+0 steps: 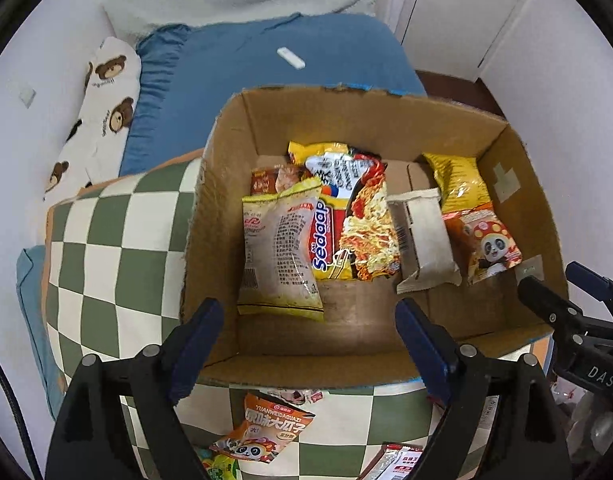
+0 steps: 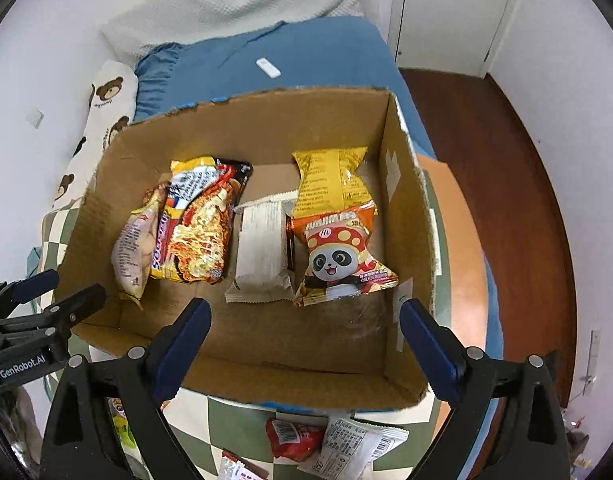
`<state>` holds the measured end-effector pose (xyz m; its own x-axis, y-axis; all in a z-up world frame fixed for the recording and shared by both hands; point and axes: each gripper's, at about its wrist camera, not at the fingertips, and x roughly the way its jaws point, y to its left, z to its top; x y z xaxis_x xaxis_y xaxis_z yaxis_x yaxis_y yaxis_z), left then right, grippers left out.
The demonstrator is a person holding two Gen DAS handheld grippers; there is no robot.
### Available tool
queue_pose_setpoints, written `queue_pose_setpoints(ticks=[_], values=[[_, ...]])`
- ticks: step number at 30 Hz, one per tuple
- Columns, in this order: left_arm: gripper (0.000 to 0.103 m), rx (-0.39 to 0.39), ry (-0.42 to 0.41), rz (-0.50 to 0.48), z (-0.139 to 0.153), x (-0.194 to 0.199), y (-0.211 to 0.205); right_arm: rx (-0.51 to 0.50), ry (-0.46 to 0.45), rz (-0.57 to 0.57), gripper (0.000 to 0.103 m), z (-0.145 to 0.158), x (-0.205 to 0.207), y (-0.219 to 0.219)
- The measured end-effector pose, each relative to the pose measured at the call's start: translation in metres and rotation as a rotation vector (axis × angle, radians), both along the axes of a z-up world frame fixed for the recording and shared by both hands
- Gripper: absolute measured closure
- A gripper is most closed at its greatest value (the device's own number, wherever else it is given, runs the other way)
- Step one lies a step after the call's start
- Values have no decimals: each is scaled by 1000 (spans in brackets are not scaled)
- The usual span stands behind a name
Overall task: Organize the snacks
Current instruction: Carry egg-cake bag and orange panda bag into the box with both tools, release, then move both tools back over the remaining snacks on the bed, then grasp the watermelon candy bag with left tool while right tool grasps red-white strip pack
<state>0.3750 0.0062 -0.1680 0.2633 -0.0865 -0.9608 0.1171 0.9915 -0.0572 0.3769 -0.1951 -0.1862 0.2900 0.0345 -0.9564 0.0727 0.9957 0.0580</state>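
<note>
An open cardboard box (image 1: 226, 132) (image 2: 266, 128) rests on a green-and-white checkered cushion (image 1: 118, 240). Inside lie a pale pack with yellow edges (image 1: 278, 248) (image 2: 132, 252), a Sedaap noodle pack (image 1: 346, 232) (image 2: 202, 224), a white packet (image 1: 426, 240) (image 2: 262, 248), an orange panda pack (image 1: 482, 240) (image 2: 338, 260) and a yellow pack (image 1: 458, 184) (image 2: 330, 180). My left gripper (image 1: 308, 312) hangs open over the box's near-left part, holding nothing. Over the near-right part my right gripper (image 2: 304, 308) is open and empty too. Loose on the cushion are an orange seed pack (image 1: 266, 428), a red packet (image 2: 294, 436) and a white packet (image 2: 358, 448).
Behind the box lies blue bedding (image 1: 266, 60) with a small white object (image 1: 291, 58) on it. A bear-print pillow (image 1: 106, 112) lines the left wall. Dark wooden floor (image 2: 506, 160) and white doors are to the right. The box's near floor strip is bare.
</note>
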Motion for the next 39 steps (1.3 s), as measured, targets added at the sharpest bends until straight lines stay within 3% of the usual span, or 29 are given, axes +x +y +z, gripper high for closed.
queue_pose_setpoints(ticks=[8, 13, 19, 23, 30, 35, 39], values=[[15, -12, -140, -2, 39, -27, 0, -9, -114, 7, 6, 40, -28, 9], [15, -42, -184, -6, 58, -43, 3, -16, -182, 4, 6, 64, -50, 15], [15, -49, -217, 6, 68, -80, 19, 75, -192, -4, 6, 74, -90, 20], [15, -37, -185, 27, 43, -123, 41, 139, -119, -15, 6, 40, -134, 32], [15, 27, 70, 156, -69, -208, 99, 201, 100, -66, 6, -77, -215, 67], [15, 53, 183, 224, -119, -238, 130, 140, 178, -93, 6, -134, -243, 88], [15, 68, 205, 239, -130, -239, 141, 46, 133, -87, 6, -142, -252, 105]])
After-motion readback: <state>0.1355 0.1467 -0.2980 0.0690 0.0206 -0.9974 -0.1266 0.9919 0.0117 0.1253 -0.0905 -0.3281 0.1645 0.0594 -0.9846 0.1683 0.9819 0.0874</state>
